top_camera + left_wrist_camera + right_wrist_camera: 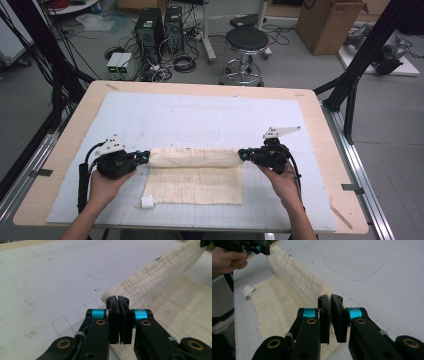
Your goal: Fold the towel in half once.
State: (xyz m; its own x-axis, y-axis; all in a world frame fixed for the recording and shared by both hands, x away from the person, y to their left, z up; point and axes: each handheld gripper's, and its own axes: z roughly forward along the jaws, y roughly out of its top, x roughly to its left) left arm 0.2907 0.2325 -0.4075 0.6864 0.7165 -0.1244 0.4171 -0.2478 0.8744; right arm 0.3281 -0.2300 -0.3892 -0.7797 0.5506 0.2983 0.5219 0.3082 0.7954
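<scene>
Crinkled matt cream cloth (195,172) lies on a smooth white mat (200,120) over wood.

- The cloth (195,172) is folded over, so the layer under the raised fold is hidden.
- In the left gripper view the cloth's corner goes in between the left gripper's (117,299) closed jaws and is lost to sight; the gripper's body is cut off at the bottom edge.
- In the right gripper view the right gripper (330,298) covers the near corner of the cloth; whether fabric sits in the narrow gap cannot be told.
- The white tag (147,202) is too small to read.
- Forearms run off the bottom of the high view.
</scene>
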